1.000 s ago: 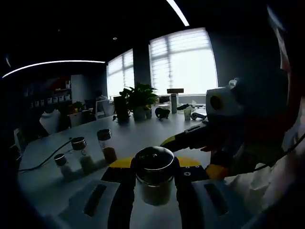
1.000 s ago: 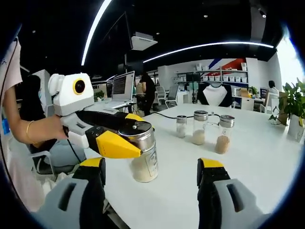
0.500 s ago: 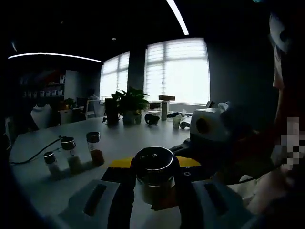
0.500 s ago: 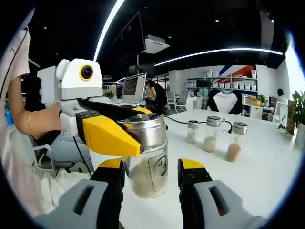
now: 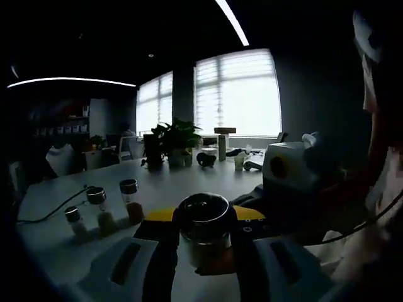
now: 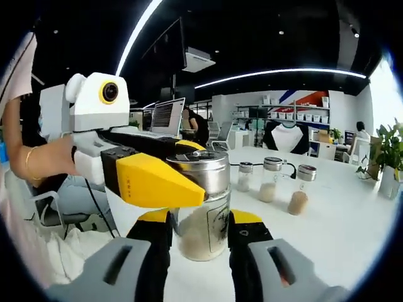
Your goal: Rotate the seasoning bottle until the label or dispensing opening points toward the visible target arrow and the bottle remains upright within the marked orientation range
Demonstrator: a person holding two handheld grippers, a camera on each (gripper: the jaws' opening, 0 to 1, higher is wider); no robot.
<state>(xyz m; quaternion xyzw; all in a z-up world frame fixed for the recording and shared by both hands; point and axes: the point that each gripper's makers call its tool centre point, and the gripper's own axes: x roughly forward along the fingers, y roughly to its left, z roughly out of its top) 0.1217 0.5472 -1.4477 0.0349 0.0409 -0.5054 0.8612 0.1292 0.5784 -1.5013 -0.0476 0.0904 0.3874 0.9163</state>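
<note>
Both grippers are on the bottle (image 6: 203,211) now, low centre of the right gripper view: the right gripper (image 6: 200,236) has its jaws closed against the glass body, and the left gripper (image 6: 165,182) comes in from the left with yellow jaws clamped at the steel cap. In the left gripper view the left gripper (image 5: 203,236) pinches that same bottle (image 5: 203,229) at bottom centre. It stands upright on the white desk (image 6: 352,226), holding pale powder about halfway up, label facing the right camera. No target arrow is visible, so whether the turn is finished I can't tell; release looks left to do. Farther back, right of centre, three small jars (image 6: 271,182) hold pale to brown seasoning.
</note>
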